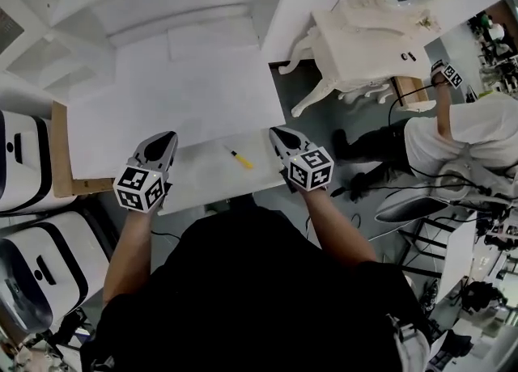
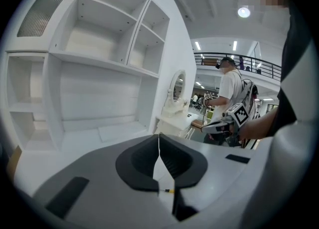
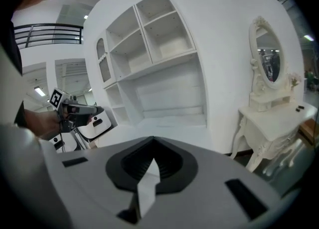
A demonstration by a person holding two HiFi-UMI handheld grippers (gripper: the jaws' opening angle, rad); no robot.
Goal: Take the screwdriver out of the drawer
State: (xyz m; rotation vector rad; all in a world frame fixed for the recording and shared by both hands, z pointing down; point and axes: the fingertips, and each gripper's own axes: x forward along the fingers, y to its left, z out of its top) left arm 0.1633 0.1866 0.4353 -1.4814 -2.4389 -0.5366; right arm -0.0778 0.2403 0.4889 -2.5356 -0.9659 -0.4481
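Lying on the pale floor of what appears to be the pulled-out drawer [image 1: 198, 176], roughly midway between the two grippers, the screwdriver [image 1: 239, 158] is small and slim, with a yellow handle and a thin dark shaft. It is probably light, stiff and hardly fragile, yet round enough to roll or slip on that smooth surface. The handle, being thicker, looks the better place to pinch, across its width. The left gripper [image 1: 162, 141] and right gripper [image 1: 282, 135] hover either side, touching nothing, both with jaws closed and empty, so one must open first.
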